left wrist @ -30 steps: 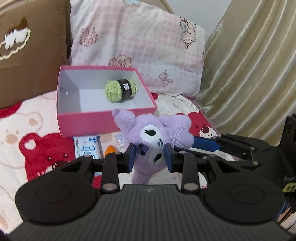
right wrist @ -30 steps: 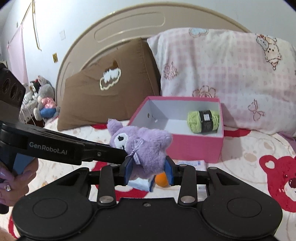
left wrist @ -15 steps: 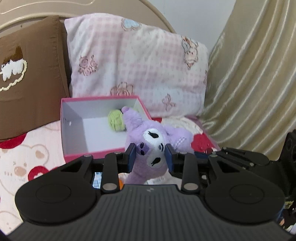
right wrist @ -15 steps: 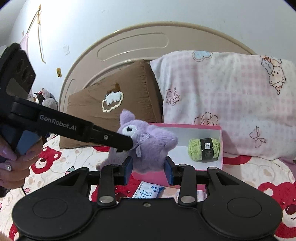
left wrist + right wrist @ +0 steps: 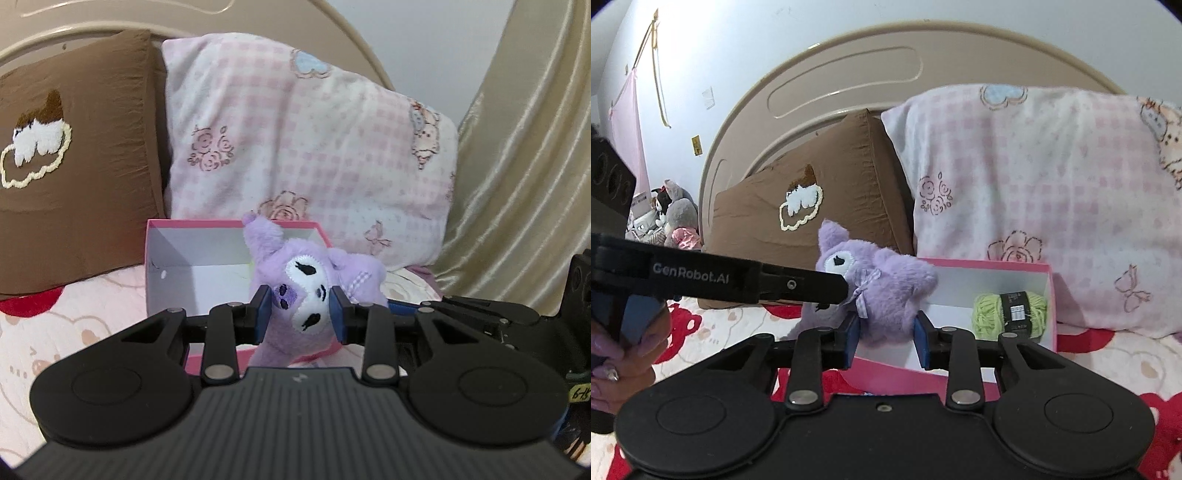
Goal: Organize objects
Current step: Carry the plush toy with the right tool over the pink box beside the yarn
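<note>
A purple plush toy (image 5: 303,291) hangs in the air over the near edge of the pink box (image 5: 170,258), held from two sides. My left gripper (image 5: 300,314) is shut on its white-faced head. My right gripper (image 5: 886,332) grips its body; its jaws are closing, and the blue pads press into the fur (image 5: 886,291). In the right wrist view the left gripper's black fingers (image 5: 827,286) reach in from the left to the toy's head. A green yarn ball (image 5: 1008,314) with a black label lies inside the box (image 5: 960,373) at its right end.
A brown pillow (image 5: 812,240) and a pink checked pillow (image 5: 1052,203) lean on the beige headboard (image 5: 849,74) just behind the box. A gold curtain (image 5: 535,166) hangs at the right. A person's hand (image 5: 624,362) holds the left gripper. The bedsheet (image 5: 55,332) has a bear pattern.
Both grippers have carried the plush up off the bed and forward over the box. The packets and orange item on the sheet have dropped out of view. The right jaws have narrowed.
</note>
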